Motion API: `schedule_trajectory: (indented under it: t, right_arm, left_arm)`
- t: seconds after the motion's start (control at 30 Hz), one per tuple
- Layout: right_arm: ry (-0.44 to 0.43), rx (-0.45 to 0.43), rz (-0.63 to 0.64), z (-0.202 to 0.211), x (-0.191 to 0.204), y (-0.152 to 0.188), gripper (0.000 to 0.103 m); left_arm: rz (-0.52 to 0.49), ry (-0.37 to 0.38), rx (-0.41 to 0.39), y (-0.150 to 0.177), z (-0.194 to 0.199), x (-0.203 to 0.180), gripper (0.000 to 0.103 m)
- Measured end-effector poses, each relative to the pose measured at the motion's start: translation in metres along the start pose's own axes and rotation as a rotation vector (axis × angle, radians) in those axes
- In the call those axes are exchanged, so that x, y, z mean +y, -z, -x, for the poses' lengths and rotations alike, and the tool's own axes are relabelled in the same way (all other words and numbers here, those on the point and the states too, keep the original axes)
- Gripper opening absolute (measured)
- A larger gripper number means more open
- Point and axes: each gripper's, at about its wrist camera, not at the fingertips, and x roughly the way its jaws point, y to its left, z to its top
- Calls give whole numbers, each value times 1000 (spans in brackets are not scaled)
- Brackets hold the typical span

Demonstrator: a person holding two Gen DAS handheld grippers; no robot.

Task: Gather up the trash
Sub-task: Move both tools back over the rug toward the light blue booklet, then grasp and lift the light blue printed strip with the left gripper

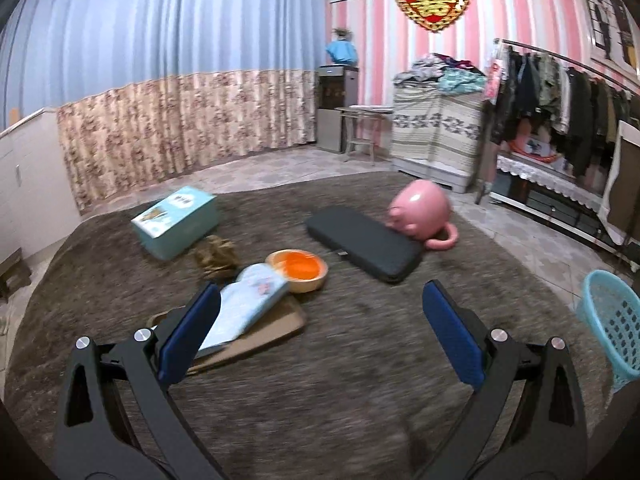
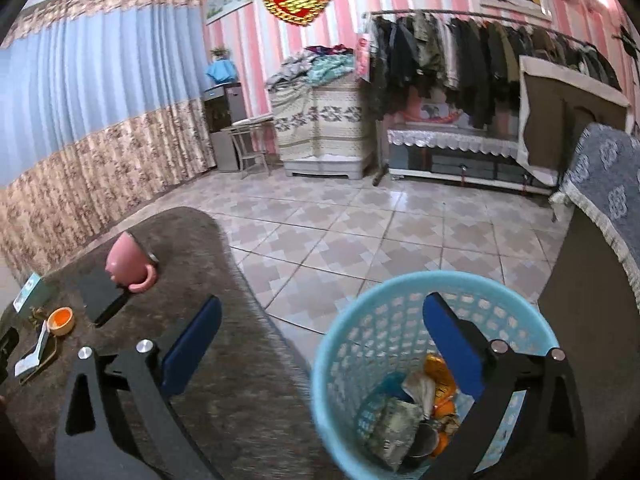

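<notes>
My left gripper [image 1: 320, 308] is open and empty above the brown fuzzy table cover [image 1: 320, 380]. Ahead of it lie a crumpled brownish wad [image 1: 215, 257], a light-blue packet [image 1: 244, 304] on a brown flat tray [image 1: 264, 334], and an orange bowl [image 1: 298, 270]. My right gripper [image 2: 320, 320] is open and empty, above the rim of a light-blue mesh basket [image 2: 360, 332] on the floor beside the table. The basket holds crumpled wrappers and orange packets [image 2: 420, 404]. The basket also shows at the right edge of the left wrist view [image 1: 612, 320].
A teal box [image 1: 174, 222], a black flat case [image 1: 364, 242] and a pink mug on its side [image 1: 422, 212] lie on the table. Beyond are tiled floor [image 2: 360, 232], curtains, a clothes rack [image 2: 480, 52] and a covered cabinet [image 2: 600, 184] at right.
</notes>
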Motion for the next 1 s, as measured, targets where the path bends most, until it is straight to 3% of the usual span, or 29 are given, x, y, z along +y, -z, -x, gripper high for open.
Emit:
schedule_trajectory:
  t: [0.33, 0.63, 1.0]
  right_arm:
    - [-92, 27, 104, -6, 72, 16, 98]
    - [-152, 49, 196, -13, 113, 32, 98]
    - [-169, 116, 228, -32, 122, 42, 98]
  left_arm:
    - [61, -67, 47, 18, -6, 58, 98]
    - [84, -106, 95, 32, -14, 82, 98]
    - [30, -35, 192, 23, -56, 74, 98]
